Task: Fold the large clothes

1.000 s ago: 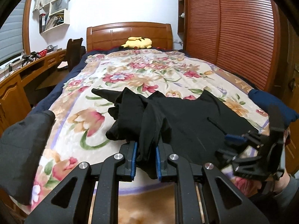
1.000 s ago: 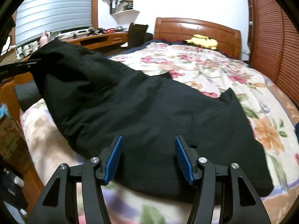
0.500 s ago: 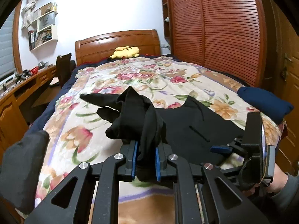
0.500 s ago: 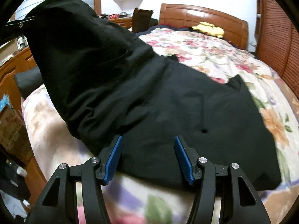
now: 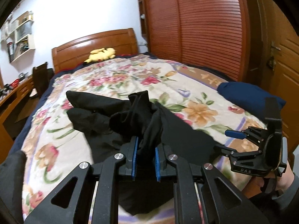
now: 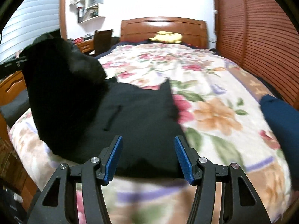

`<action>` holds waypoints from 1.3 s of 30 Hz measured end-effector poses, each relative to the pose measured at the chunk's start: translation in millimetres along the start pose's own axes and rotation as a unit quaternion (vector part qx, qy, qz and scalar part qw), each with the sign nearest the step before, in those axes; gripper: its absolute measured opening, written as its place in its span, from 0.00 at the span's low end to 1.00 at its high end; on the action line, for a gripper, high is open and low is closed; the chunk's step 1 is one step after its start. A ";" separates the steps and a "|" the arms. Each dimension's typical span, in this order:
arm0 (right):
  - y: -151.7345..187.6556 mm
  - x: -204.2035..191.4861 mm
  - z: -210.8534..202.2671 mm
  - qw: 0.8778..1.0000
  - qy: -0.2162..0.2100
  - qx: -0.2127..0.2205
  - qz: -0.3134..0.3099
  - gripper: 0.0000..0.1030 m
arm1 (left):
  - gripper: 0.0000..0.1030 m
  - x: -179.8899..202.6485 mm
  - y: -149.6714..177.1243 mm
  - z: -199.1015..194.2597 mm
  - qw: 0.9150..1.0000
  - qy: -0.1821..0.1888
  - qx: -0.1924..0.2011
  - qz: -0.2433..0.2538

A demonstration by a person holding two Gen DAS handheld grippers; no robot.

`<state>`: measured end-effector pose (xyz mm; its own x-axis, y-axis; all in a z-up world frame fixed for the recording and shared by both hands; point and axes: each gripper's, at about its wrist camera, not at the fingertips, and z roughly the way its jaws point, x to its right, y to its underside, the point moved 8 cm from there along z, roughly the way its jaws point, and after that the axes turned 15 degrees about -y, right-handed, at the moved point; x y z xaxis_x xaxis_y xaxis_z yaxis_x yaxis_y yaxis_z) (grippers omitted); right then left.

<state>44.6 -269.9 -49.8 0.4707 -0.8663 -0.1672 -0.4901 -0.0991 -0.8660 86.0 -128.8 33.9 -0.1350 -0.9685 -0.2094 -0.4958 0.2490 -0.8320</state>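
The left gripper (image 5: 145,156) is clamped on a bunched fold of the large black fabric garment (image 5: 130,115), its blue-padded jaws drawn close together with a thick twist of cloth pinched between them; the cloth rises in a crumpled ridge just beyond the pads and hides what lies directly behind it. The rest of the garment is spread over the near end of the floral cream bedspread (image 5: 115,78), with two rounded lobes reaching to the left; which part of the garment they are cannot be made out. Its near edge drops out of sight behind the left gripper's black frame. The right gripper (image 6: 148,157) hangs over the garment's near right part with its jaws apart and nothing between the blue pads; whether they touch the cloth below cannot be told, since that view is blurred. In the left wrist view it appears at the right edge, partly cut off, with only a part of the person's hand (image 5: 284,179) and a grey sleeve showing behind it. In the right wrist view the lifted cloth forms a dark mass at the left that covers most of the left gripper. A dark blue cushion (image 5: 248,95) lies on the bed's right edge, and a yellow plush toy (image 5: 101,54) rests far off against the wooden headboard (image 5: 93,44).
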 end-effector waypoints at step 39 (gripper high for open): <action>-12.2 25.7 -36.7 0.999 0.000 0.040 0.027 0.58 | 0.79 -36.8 62.6 -14.8 0.998 0.020 -0.003 -0.065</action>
<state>35.7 -309.0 -26.3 0.4461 -0.8690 -0.2142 -0.4537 -0.0133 -0.8911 47.2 -77.4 -2.8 -0.1022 -0.9916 -0.0793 -0.5167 0.1211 -0.8475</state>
